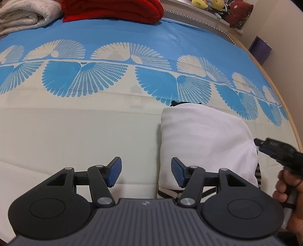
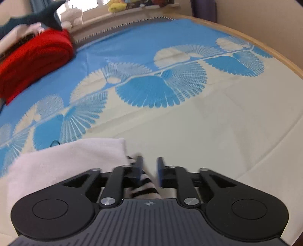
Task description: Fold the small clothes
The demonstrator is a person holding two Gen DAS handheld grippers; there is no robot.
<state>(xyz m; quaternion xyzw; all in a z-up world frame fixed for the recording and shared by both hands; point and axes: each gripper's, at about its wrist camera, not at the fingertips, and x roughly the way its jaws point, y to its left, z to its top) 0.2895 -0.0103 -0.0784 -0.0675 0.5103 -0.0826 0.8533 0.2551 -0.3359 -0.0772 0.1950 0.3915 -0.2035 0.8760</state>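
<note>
A folded white garment (image 1: 204, 136) with a black-and-white striped part (image 1: 258, 174) lies on the cream area of the bedsheet (image 1: 75, 132). My left gripper (image 1: 146, 170) stands open just above the sheet at the garment's left edge, its right pad over the white cloth, nothing between the jaws. In the right wrist view the garment (image 2: 66, 160) lies at lower left. My right gripper (image 2: 149, 168) is blurred, its jaws a little apart. The striped cloth (image 2: 145, 185) lies under and between them, with no pad seen pressing it. The right gripper (image 1: 265, 145) also shows at the garment's right edge, held by a hand (image 1: 286, 187).
A red folded blanket (image 1: 113, 9) and a white folded blanket (image 1: 24, 17) lie at the far side of the bed. Plush toys (image 1: 208, 3) sit on a ledge beyond. The bed's wooden rim (image 1: 284, 106) curves along the right.
</note>
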